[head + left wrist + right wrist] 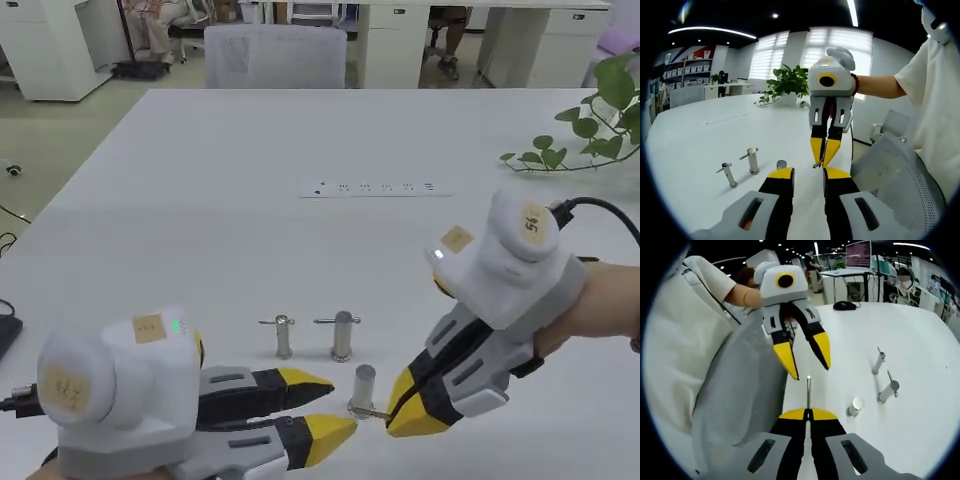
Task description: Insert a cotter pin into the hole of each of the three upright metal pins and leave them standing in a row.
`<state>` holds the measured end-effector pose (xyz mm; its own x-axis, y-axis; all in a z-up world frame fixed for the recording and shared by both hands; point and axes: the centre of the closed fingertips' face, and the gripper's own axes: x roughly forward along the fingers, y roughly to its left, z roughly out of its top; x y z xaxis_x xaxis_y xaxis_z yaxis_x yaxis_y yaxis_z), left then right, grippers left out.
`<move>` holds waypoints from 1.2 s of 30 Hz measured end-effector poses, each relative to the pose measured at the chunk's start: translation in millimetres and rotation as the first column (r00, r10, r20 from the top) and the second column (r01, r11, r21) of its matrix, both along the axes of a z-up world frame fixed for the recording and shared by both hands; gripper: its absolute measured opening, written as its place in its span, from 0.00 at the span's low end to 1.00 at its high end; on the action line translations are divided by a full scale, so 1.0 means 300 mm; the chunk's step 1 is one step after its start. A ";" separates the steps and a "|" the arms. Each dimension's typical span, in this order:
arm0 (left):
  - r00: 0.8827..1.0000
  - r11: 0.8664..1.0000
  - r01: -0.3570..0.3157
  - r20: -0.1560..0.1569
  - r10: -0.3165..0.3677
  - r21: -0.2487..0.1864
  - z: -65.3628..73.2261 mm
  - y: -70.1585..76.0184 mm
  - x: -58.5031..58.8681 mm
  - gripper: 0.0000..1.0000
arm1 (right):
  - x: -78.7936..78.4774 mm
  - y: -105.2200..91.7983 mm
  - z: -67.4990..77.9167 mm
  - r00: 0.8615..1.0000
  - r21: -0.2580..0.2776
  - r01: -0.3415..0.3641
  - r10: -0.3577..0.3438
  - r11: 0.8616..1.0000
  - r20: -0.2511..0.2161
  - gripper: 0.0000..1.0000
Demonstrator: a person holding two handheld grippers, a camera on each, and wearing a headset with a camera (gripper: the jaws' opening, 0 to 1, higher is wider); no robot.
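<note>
Three upright metal pins stand near the table's front edge. The left pin (283,336) and the middle pin (343,335) each carry a cotter pin through the top. The third pin (365,384) (782,164) (856,406) stands nearer me with nothing through it. My right gripper (405,416) (808,413) is shut on a thin cotter pin (370,411) (808,391), whose free end lies low beside the third pin's base. My left gripper (322,408) (810,173) is open and holds nothing, a little left of that pin.
A flush power strip (375,188) sits mid-table. A leafy plant (590,120) trails in at the right edge. A mesh chair (275,55) stands at the far side, and another mesh chair (895,165) is beside me. A black mouse (844,305) lies on the table.
</note>
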<state>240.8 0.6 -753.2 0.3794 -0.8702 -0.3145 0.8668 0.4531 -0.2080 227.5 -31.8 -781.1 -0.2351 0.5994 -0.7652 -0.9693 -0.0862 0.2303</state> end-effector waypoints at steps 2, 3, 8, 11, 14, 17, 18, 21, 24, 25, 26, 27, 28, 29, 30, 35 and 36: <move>1.000 1.000 -0.014 0.013 0.014 0.011 -0.004 0.007 0.008 0.23 | 0.010 -0.009 -0.005 1.000 -0.017 0.011 -0.011 1.000 0.011 0.03; 1.000 1.000 -0.018 0.013 0.018 0.013 -0.005 0.008 0.009 0.24 | 0.014 -0.013 -0.007 1.000 -0.027 0.021 -0.020 0.999 0.011 0.03; 0.999 0.999 -0.044 0.030 0.043 0.028 -0.017 0.022 0.024 0.27 | 0.046 -0.041 -0.022 0.998 -0.077 0.062 -0.059 0.995 0.034 0.03; 0.998 0.998 -0.056 0.039 0.055 0.037 -0.025 0.027 0.034 0.28 | 0.057 -0.054 -0.030 0.997 -0.100 0.078 -0.075 0.992 0.037 0.03; 0.996 0.996 -0.077 0.048 0.075 0.041 -0.033 0.029 0.051 0.28 | 0.071 -0.065 -0.036 0.994 -0.119 0.102 -0.097 0.988 0.046 0.03; 0.994 0.994 -0.092 0.064 0.088 0.056 -0.045 0.028 0.069 0.29 | 0.085 -0.074 -0.044 0.992 -0.138 0.118 -0.111 0.983 0.059 0.03; 0.994 0.994 -0.095 0.067 0.091 0.060 -0.048 0.027 0.073 0.29 | 0.089 -0.077 -0.047 0.991 -0.145 0.122 -0.113 0.982 0.064 0.03; 0.992 0.992 -0.105 0.079 0.099 0.072 -0.060 0.026 0.089 0.30 | 0.101 -0.088 -0.058 0.990 -0.169 0.134 -0.122 0.976 0.077 0.03; 0.990 0.990 -0.122 0.077 0.117 0.072 -0.073 0.023 0.107 0.30 | 0.114 -0.099 -0.068 0.987 -0.188 0.148 -0.133 0.971 0.086 0.03; 0.990 0.990 -0.124 0.077 0.119 0.070 -0.075 0.021 0.110 0.30 | 0.118 -0.102 -0.071 0.987 -0.192 0.152 -0.137 0.970 0.089 0.03; 0.990 0.990 -0.126 0.073 0.121 0.068 -0.078 0.019 0.111 0.30 | 0.122 -0.107 -0.074 0.986 -0.200 0.157 -0.141 0.967 0.092 0.03; 0.990 0.990 -0.124 0.071 0.119 0.069 -0.082 0.017 0.110 0.30 | 0.125 -0.109 -0.076 0.985 -0.204 0.159 -0.142 0.966 0.095 0.03; 0.990 0.989 -0.126 0.069 0.121 0.073 -0.090 0.017 0.113 0.31 | 0.128 -0.113 -0.079 0.985 -0.210 0.162 -0.144 0.964 0.095 0.03; 0.990 0.989 -0.127 0.069 0.122 0.075 -0.092 0.017 0.114 0.31 | 0.130 -0.114 -0.081 0.984 -0.213 0.164 -0.146 0.963 0.097 0.03; 0.991 0.989 -0.125 0.066 0.120 0.079 -0.099 0.017 0.116 0.31 | 0.134 -0.116 -0.083 0.984 -0.215 0.166 -0.146 0.962 0.102 0.03; 0.990 0.987 -0.133 0.066 0.128 0.089 -0.118 0.019 0.129 0.32 | 0.151 -0.126 -0.101 0.981 -0.240 0.180 -0.155 0.954 0.120 0.03; 0.989 0.986 -0.137 0.068 0.131 0.092 -0.122 0.018 0.135 0.32 | 0.152 -0.127 -0.102 0.980 -0.242 0.181 -0.155 0.953 0.121 0.03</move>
